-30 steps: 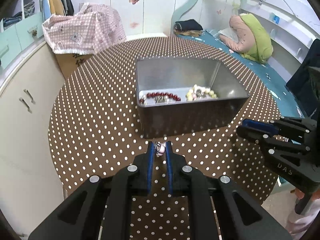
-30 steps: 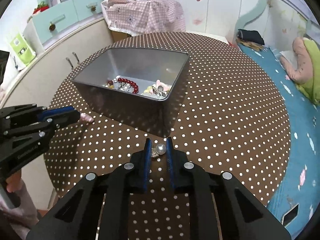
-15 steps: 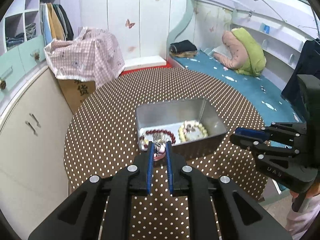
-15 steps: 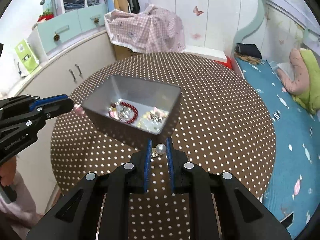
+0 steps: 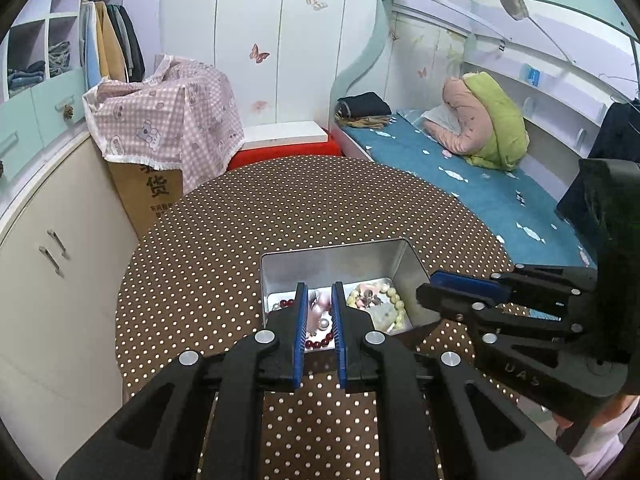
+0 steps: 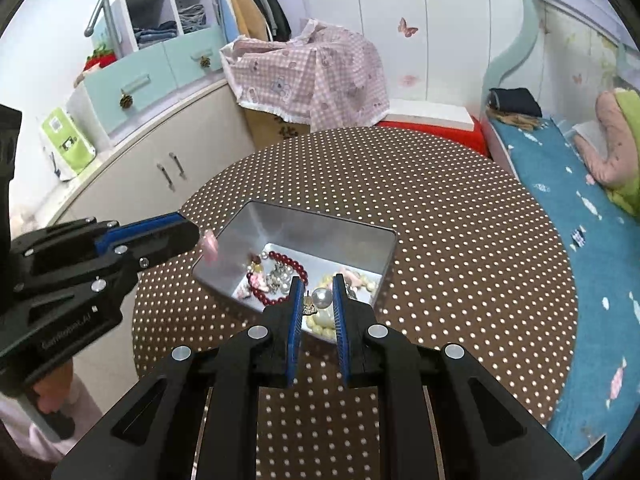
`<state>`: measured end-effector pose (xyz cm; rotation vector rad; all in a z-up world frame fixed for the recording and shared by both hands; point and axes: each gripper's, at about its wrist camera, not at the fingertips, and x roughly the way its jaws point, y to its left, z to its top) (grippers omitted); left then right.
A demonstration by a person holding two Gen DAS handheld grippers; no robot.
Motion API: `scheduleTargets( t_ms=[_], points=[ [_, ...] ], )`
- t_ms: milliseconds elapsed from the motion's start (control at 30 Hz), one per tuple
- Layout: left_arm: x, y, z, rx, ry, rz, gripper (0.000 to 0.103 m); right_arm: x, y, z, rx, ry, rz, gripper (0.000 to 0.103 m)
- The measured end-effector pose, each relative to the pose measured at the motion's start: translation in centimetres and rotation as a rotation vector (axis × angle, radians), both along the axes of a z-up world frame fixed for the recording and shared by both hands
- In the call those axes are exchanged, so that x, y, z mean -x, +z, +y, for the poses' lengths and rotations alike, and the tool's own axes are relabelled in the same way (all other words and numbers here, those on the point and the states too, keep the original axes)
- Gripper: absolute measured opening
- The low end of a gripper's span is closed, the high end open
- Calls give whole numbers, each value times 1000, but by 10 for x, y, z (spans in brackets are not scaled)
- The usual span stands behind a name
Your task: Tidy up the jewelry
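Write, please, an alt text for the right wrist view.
The right claw holds a pearl earring above a metal tin of bracelets and beads on a brown dotted table. The left claw, at left, carries a blurred pink piece.

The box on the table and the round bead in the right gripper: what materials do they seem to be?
Box: probably thin sheet metal such as tin, with a brushed grey sheen and rolled rim. Round bead: pearl-like with a glossy white highlight; real or imitation is impossible to tell.

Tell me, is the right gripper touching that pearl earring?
Touching. In the right wrist view the pearl earring sits pinched between the right gripper pads, above the metal tin.
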<state>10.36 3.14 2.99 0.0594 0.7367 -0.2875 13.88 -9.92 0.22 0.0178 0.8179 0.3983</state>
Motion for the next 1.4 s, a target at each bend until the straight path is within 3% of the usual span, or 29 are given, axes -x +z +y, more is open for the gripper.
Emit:
scheduleTargets(
  t_ms=[267,300,333,400,900,1033,1400],
  points=[
    [-14,-5,2,6,32,25,13,-19,2,2,-30,-8,23,18],
    [-16,-5,2,4,39,29,25,-19,2,1,-23,-13,18,22],
    [-15,-6,2,3,43,26,41,-18,3,0,-16,-21,11,40],
    [-16,-5,4,-5,63,12,46,-16,6,-4,-3,-58,-14,63],
    [-7,-9,-2,-23,104,6,68,2,8,-27,26,-140,-45,70],
    [0,-8,-7,-49,115,-16,80,16,12,-33,46,-165,-78,73],
    [32,2,-17,-69,144,-74,89,55,27,-42,37,-196,-137,83]
  ],
)
